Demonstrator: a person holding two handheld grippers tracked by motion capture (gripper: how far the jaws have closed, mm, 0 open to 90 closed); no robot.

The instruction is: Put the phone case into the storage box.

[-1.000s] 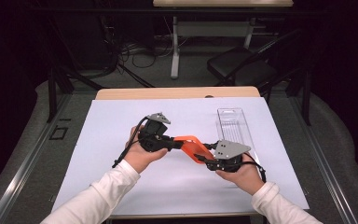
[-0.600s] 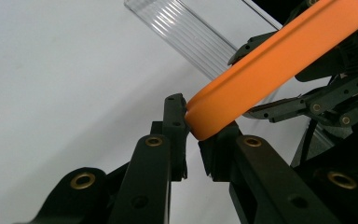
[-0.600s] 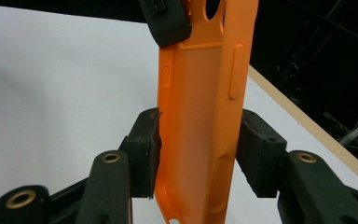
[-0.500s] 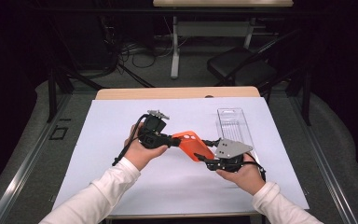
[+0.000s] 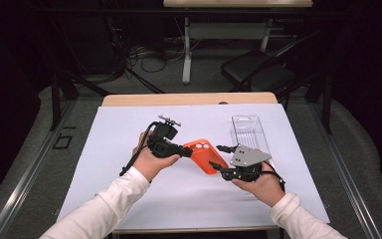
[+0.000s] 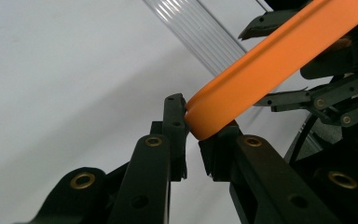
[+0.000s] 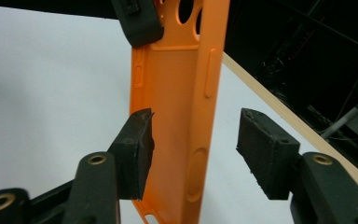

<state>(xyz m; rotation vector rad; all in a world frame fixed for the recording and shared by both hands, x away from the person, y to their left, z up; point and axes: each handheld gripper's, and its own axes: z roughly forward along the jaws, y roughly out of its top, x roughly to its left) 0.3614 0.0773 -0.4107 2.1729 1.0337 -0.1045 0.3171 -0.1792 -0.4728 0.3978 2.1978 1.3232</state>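
We find the orange phone case held clear of the white table cover, between the two grippers near the table's middle. The left gripper has its jaws closed on the case's rounded end; the left gripper view shows both pads pressed against that corner. The case's long axis runs from that grip toward the right gripper, which is the nearer one to the free end.

In the right gripper view the right jaws stand wide, straddling the case. One pad sits at or just beside one side wall; the other pad is well apart from the opposite wall. We judge that the coming closure turns on this off-centre position.

The clear plastic tray lies on the cover beyond the right gripper. The case's free end is partly hidden behind that gripper in the high view, and we cannot tell whether the near pad actually touches the wall.
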